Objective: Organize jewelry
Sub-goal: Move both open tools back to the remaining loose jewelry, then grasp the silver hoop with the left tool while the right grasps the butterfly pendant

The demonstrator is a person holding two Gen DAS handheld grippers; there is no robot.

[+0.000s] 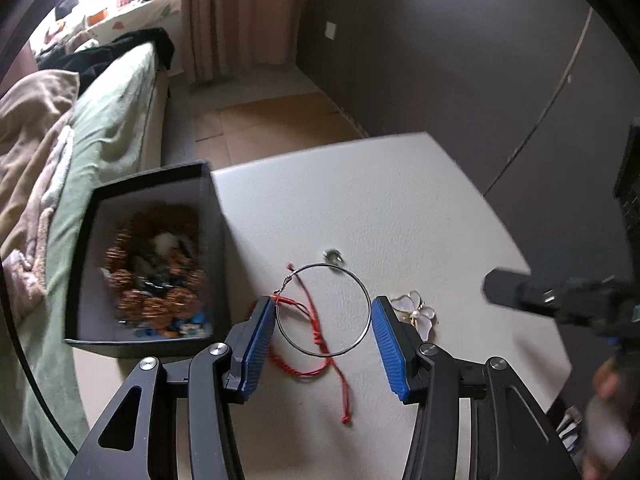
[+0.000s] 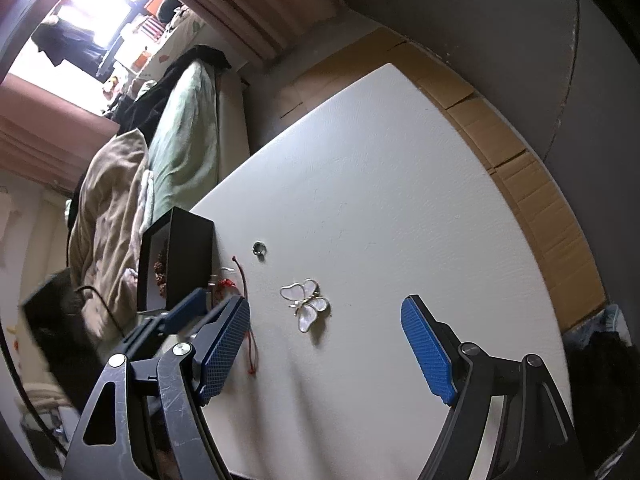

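Note:
My left gripper [image 1: 322, 322] is open, its blue pads on either side of a thin silver hoop [image 1: 366, 300] that lies flat on the white table [image 1: 380, 200]. A red cord bracelet [image 1: 316, 336] lies across the hoop. A white butterfly brooch [image 1: 418, 312] lies just right of the right pad, and a small silver ring [image 1: 332, 256] lies beyond. A black box [image 1: 148, 344] with beaded bracelets stands at the left. My right gripper [image 2: 326, 320] is open above the table, with the brooch [image 2: 306, 304] between and beyond its pads. The ring [image 2: 259, 247], red cord [image 2: 241, 272] and box [image 2: 188, 256] also show there.
A bed with green and beige bedding [image 1: 80, 152] runs along the table's left side. Cardboard [image 2: 520, 152] covers the floor beyond the far edge. A dark wall [image 1: 460, 40] stands behind. The right gripper's body [image 1: 560, 300] shows blurred at the right in the left wrist view.

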